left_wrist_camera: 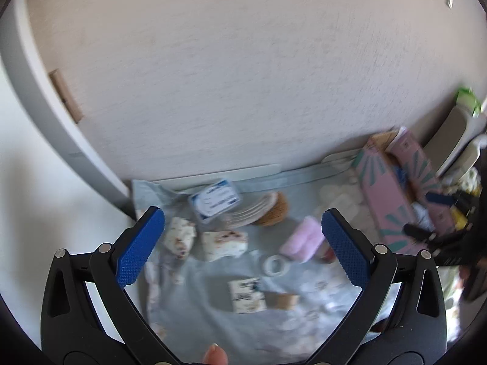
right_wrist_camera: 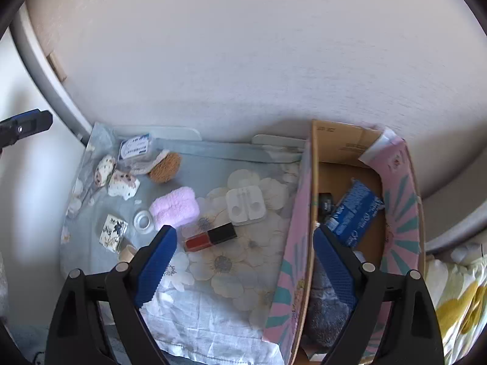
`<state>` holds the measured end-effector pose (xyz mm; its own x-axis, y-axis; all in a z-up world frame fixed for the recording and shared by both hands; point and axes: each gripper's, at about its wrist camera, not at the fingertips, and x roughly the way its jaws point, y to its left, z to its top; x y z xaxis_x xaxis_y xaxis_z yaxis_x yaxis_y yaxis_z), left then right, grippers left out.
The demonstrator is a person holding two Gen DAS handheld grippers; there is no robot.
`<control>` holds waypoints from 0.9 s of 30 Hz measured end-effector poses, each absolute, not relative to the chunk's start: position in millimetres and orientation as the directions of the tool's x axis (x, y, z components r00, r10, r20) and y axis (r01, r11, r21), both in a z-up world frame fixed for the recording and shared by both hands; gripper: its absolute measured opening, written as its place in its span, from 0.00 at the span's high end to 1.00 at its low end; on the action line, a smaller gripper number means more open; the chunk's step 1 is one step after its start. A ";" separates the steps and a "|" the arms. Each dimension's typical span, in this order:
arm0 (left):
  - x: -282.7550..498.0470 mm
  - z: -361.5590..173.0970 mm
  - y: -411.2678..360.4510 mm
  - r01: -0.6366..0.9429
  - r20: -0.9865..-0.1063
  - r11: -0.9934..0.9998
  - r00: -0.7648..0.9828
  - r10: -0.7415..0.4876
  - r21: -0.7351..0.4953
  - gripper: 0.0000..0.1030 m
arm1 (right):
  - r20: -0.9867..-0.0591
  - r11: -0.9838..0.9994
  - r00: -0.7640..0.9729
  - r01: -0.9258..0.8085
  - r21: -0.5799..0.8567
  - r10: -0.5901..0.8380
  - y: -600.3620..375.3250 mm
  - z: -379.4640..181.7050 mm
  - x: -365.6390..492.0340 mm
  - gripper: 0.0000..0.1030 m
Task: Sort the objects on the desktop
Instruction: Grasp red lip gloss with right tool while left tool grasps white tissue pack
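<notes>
Both tools are hanging over a bench draped in a pale blue cloth (right_wrist_camera: 231,164) printed with cream flowers, set against a white wall. The right tool (right_wrist_camera: 243,240) is standing spread wide with nothing between its blue pads; one finger is hovering above the cloth, the other above the open cardboard box (right_wrist_camera: 296,228) at the right. That box is wearing pink paper with teal rays on its outer walls, and inside it are lying a blue crinkled packet (right_wrist_camera: 354,213), a small black item and something grey and fuzzy near the front.

The left tool (left_wrist_camera: 243,228) is also spread, empty, pointing down at the cloth; its picture is blurred. A fingertip is showing at the bottom edge of that view.

Scattered on the cloth, well apart from the box, the things for sorting are lying loose. A small bottle with a red body and a black square cap (right_wrist_camera: 210,237) is lying on its side, nearest the right tool. Just behind it sit a fluffy pink pad (right_wrist_camera: 175,208) and a white plastic tray with two round hollows (right_wrist_camera: 246,206). A clear tape roll (right_wrist_camera: 143,220) is lying touching the pink pad's left side, and a square flower-printed card (right_wrist_camera: 113,232) is further left. Toward the wall are two speckled white bundles (right_wrist_camera: 123,182), a brown round puff (right_wrist_camera: 166,167) and a clear case with a blue-and-white label (right_wrist_camera: 135,149).
</notes>
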<state>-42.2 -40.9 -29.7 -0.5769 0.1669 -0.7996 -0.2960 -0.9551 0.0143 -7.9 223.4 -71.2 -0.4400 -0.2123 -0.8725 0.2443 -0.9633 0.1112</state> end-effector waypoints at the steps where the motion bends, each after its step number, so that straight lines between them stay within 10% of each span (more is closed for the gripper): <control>1: -38.1 -37.5 -45.0 -0.296 -0.803 -0.955 -0.576 0.153 0.030 0.00 | -0.875 -0.961 -0.433 0.255 0.111 -0.216 220.1 -74.0 -7.9 0.13; 27: 1.4 -225.6 -61.8 -0.143 -0.919 -0.989 -0.381 0.096 -0.044 0.09 | -0.897 -0.901 -0.384 0.432 0.035 -0.219 156.6 -203.9 -22.6 0.13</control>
